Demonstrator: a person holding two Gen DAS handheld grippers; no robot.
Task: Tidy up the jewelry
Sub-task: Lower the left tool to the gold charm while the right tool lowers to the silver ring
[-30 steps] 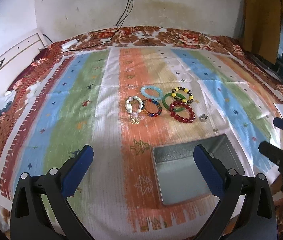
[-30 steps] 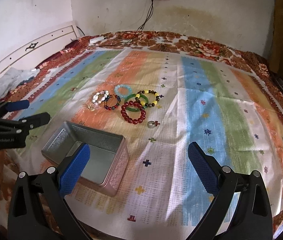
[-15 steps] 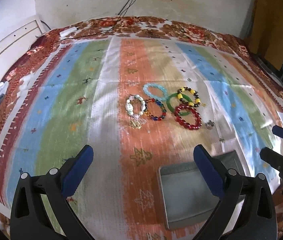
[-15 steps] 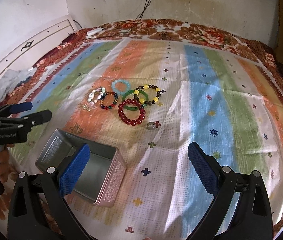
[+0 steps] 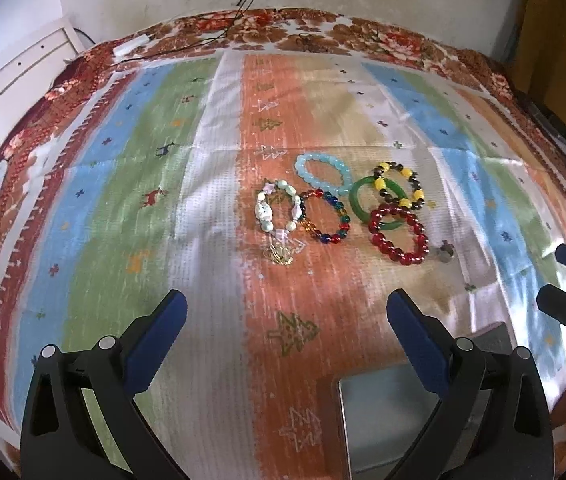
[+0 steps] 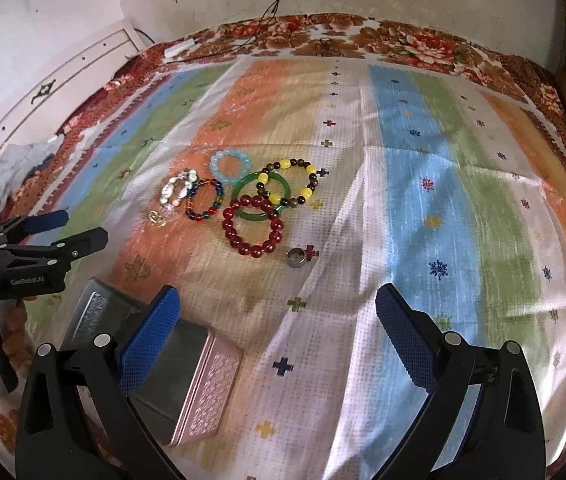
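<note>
- Left gripper (image 5: 287,320), jaws wide and empty, hovers over bare striped cloth (image 5: 211,280) near the bracelets.
- Cluster mid-cloth: pale stone-bead bracelet (image 5: 279,210) leftmost, dark red bead bracelet (image 5: 399,234) rightmost, small ring (image 6: 297,258), possibly metal, just beyond.
- Open pink metal tin (image 6: 203,392) sits near-left under the right gripper (image 6: 279,328), also wide and empty.

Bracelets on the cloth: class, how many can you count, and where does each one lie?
6. Pale one leftmost, multicolour beside it, blue behind, green bangle under red and yellow-brown. None seem hidden.
</note>
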